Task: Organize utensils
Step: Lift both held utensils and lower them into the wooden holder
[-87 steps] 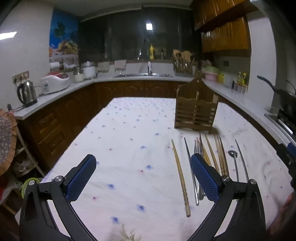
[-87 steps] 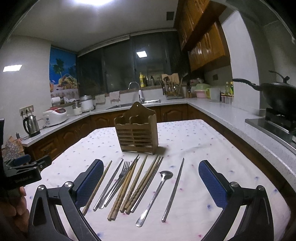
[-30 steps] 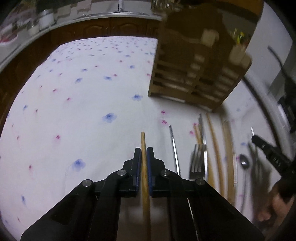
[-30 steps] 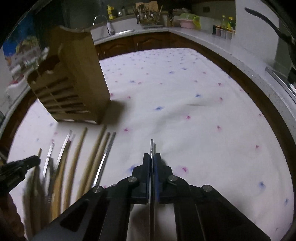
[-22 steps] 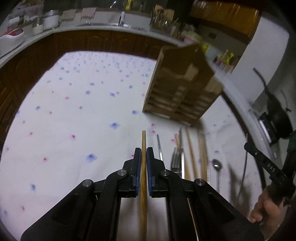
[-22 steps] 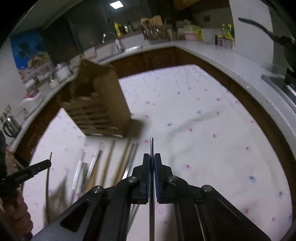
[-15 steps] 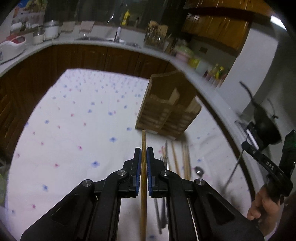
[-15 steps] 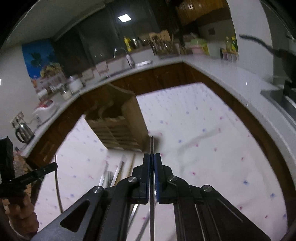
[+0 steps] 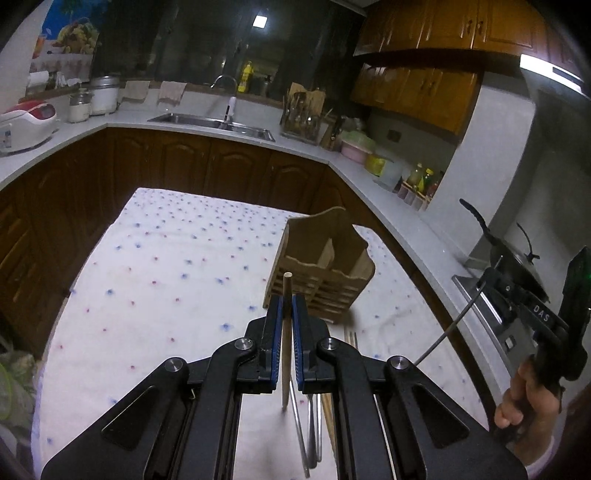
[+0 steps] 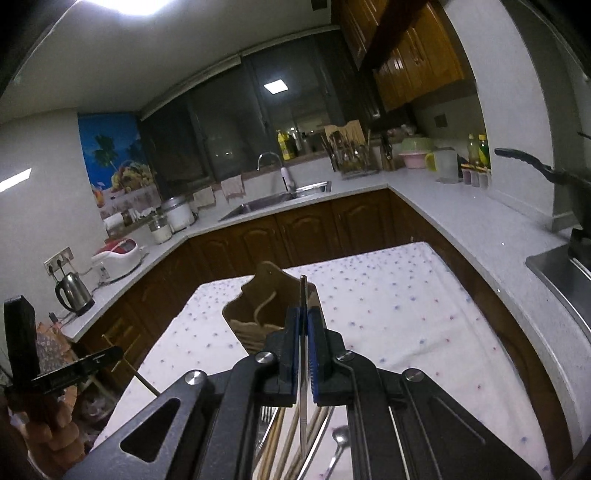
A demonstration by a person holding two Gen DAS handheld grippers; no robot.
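Pinching a wooden chopstick (image 9: 285, 332), left gripper (image 9: 287, 306); right gripper (image 10: 303, 325) clamps a metal chopstick (image 10: 303, 295). Both sticks aloft near the wooden holder (image 9: 325, 273) on the table (image 9: 166, 266). Risk: thin sticks pivot between pads, miss the compartments, tip holder.

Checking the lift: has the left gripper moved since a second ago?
Yes. The left gripper, shut on the wooden chopstick, has risen and tilted up: the holder sits lower in view, and the sink now shows.

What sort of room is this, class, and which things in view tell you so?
Most likely a home kitchen: a sink set in the counter, wooden cabinets above, and a kettle by the wall.
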